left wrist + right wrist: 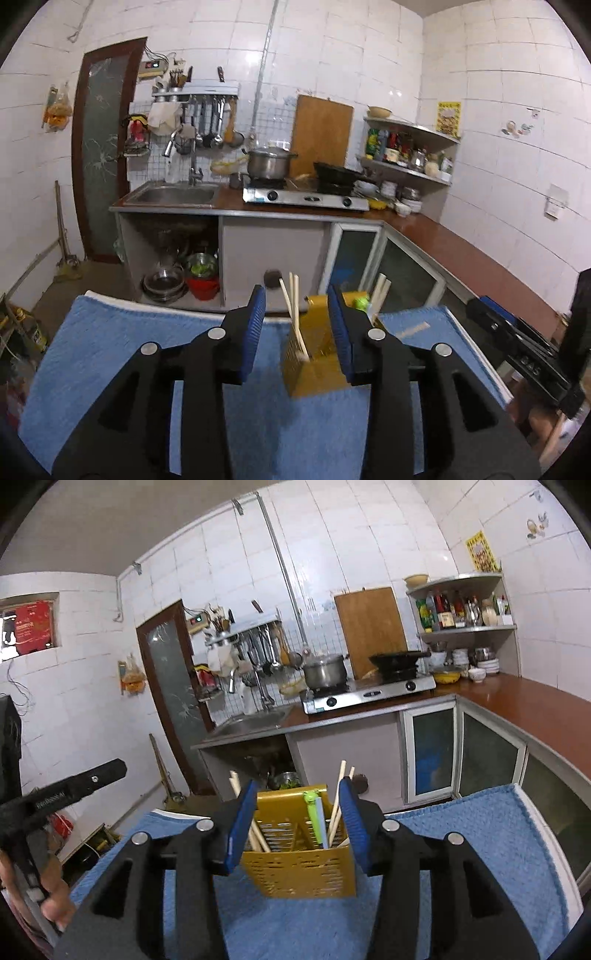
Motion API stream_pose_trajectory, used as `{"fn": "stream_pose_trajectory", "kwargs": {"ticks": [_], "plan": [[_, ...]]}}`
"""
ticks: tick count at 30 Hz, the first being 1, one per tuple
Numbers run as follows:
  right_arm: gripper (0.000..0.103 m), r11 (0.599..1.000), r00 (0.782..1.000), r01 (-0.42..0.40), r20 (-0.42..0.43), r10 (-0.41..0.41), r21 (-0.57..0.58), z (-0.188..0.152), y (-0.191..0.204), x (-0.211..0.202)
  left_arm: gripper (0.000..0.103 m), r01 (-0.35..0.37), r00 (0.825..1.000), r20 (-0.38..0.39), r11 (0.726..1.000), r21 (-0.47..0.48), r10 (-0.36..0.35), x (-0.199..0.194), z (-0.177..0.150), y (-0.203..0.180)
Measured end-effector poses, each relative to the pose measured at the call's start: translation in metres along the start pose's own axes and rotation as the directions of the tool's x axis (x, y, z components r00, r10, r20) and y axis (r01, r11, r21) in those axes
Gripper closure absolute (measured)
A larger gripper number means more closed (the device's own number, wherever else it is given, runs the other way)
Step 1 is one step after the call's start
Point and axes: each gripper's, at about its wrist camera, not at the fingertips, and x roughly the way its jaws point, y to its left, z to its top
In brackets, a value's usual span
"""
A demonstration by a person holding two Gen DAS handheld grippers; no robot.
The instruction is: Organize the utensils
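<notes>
Standing on the blue towel that is covering the surface, the yellow holder is already keeping most of the utensils inside it. Some chopsticks are poking up out of it, and a green stick-shaped thing is sitting in the middle part; what it is cannot be told. The right gripper is hovering right in front of the holder with its jaws spread apart on each side of it, holding nothing. The left gripper is hanging a bit to the side of the holder, also spread wide and carrying nothing. No loose utensils are showing on the towel in either view, so the job is looking almost finished, maybe all done. Anything left may only be straightening the holder, but that is a guess.
</notes>
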Motion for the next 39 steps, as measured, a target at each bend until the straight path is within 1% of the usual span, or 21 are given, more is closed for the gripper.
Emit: {"fn": "stream_pose_trajectory", "kwargs": {"ticks": [1, 3, 5, 9, 11, 13, 15, 16, 17, 18, 20, 23, 26, 29, 30, 32, 33, 34, 36, 38, 39], "plan": [[0.057, 1.000, 1.000, -0.006, 0.003, 0.006, -0.006, 0.002, 0.005, -0.013, 0.069, -0.014, 1.000, -0.001, 1.000, 0.011, 0.014, -0.020, 0.003, -0.002], [0.057, 1.000, 1.000, -0.009, 0.011, 0.009, -0.020, 0.006, 0.012, -0.030, 0.068, -0.027, 1.000, -0.003, 0.999, 0.030, 0.028, -0.044, 0.004, -0.005], [0.057, 1.000, 1.000, -0.016, 0.014, 0.017, -0.025, 0.009, 0.020, -0.051, 0.067, -0.042, 0.999, -0.014, 0.998, 0.041, 0.042, -0.078, 0.004, -0.007], [0.057, 0.999, 0.999, -0.041, 0.011, 0.041, -0.014, 0.012, 0.033, -0.091, 0.063, -0.050, 0.998, -0.036, 0.998, 0.031, 0.051, -0.139, 0.002, -0.009], [0.057, 0.998, 0.999, -0.051, 0.005, 0.052, -0.021, 0.009, 0.042, -0.108, 0.060, -0.056, 0.997, -0.043, 0.998, 0.018, 0.057, -0.163, 0.000, -0.010], [0.057, 0.998, 0.998, -0.054, -0.014, 0.054, -0.031, 0.001, 0.049, -0.122, 0.056, -0.090, 0.995, -0.037, 0.996, 0.017, 0.091, -0.189, -0.008, -0.012], [0.057, 0.998, 0.998, -0.051, -0.030, 0.050, -0.041, -0.007, 0.053, -0.131, 0.051, -0.132, 0.991, -0.031, 0.991, 0.030, 0.133, -0.206, -0.017, -0.014], [0.057, 0.998, 0.998, -0.050, -0.042, 0.049, -0.045, -0.012, 0.055, -0.136, 0.049, -0.162, 0.985, -0.047, 0.986, 0.023, 0.163, -0.213, -0.025, -0.014], [0.057, 0.998, 0.997, -0.052, -0.059, 0.050, -0.044, -0.018, 0.056, -0.140, 0.049, -0.171, 0.982, -0.083, 0.985, 0.007, 0.171, -0.218, -0.033, -0.011], [0.057, 0.998, 0.996, -0.054, -0.072, 0.051, -0.042, -0.024, 0.057, -0.146, 0.049, -0.150, 0.981, -0.125, 0.988, -0.020, 0.147, -0.222, -0.042, -0.007], [0.057, 0.997, 0.995, -0.052, -0.089, 0.047, -0.052, -0.036, 0.060, -0.155, 0.049, -0.142, 0.974, -0.183, 0.989, -0.043, 0.132, -0.224, -0.059, -0.002], [0.057, 0.996, 0.993, -0.057, -0.112, 0.050, -0.066, -0.053, 0.064, -0.168, 0.049, -0.167, 0.964, -0.221, 0.984, -0.063, 0.149, -0.228, -0.086, 0.007], [0.057, 0.996, 0.989, -0.055, -0.140, 0.045, -0.072, -0.073, 0.065, -0.176, 0.049, -0.163, 0.957, -0.257, 0.982, -0.095, 0.134, -0.225, -0.117, 0.014], [0.057, 0.995, 0.990, -0.032, -0.141, 0.019, -0.095, -0.094, 0.067, -0.185, 0.049, -0.186, 0.960, -0.225, 0.980, -0.067, 0.167, -0.220, -0.145, 0.009], [0.057, 0.994, 0.990, -0.021, -0.138, 0.007, -0.103, -0.102, 0.067, -0.187, 0.048, -0.183, 0.965, -0.204, 0.981, -0.060, 0.167, -0.217, -0.158, 0.007], [0.057, 0.994, 0.990, -0.005, -0.139, -0.010, -0.110, -0.118, 0.065, -0.189, 0.044, -0.186, 0.965, -0.197, 0.981, -0.054, 0.172, -0.209, -0.175, 0.005], [0.057, 0.993, 0.991, 0.003, -0.135, -0.019, -0.117, -0.125, 0.066, -0.190, 0.044, -0.173, 0.969, -0.188, 0.983, -0.061, 0.159, -0.205, -0.182, 0.004], [0.057, 0.990, 0.991, 0.029, -0.123, -0.046, -0.139, -0.135, 0.067, -0.190, 0.041, -0.154, 0.976, -0.166, 0.986, -0.064, 0.142, -0.199, -0.192, 0.003], [0.057, 0.984, 0.991, 0.060, -0.112, -0.079, -0.166, -0.149, 0.068, -0.188, 0.039, -0.177, 0.976, -0.135, 0.983, -0.049, 0.169, -0.188, -0.206, -0.001], [0.057, 0.983, 0.990, 0.080, -0.101, -0.098, -0.166, -0.162, 0.065, -0.184, 0.036, -0.173, 0.981, -0.099, 0.984, -0.036, 0.169, -0.174, -0.217, -0.005], [0.057, 0.982, 0.990, 0.092, -0.092, -0.109, -0.163, -0.168, 0.063, -0.181, 0.032, -0.184, 0.981, -0.070, 0.982, -0.030, 0.182, -0.167, -0.224, -0.006]]}}
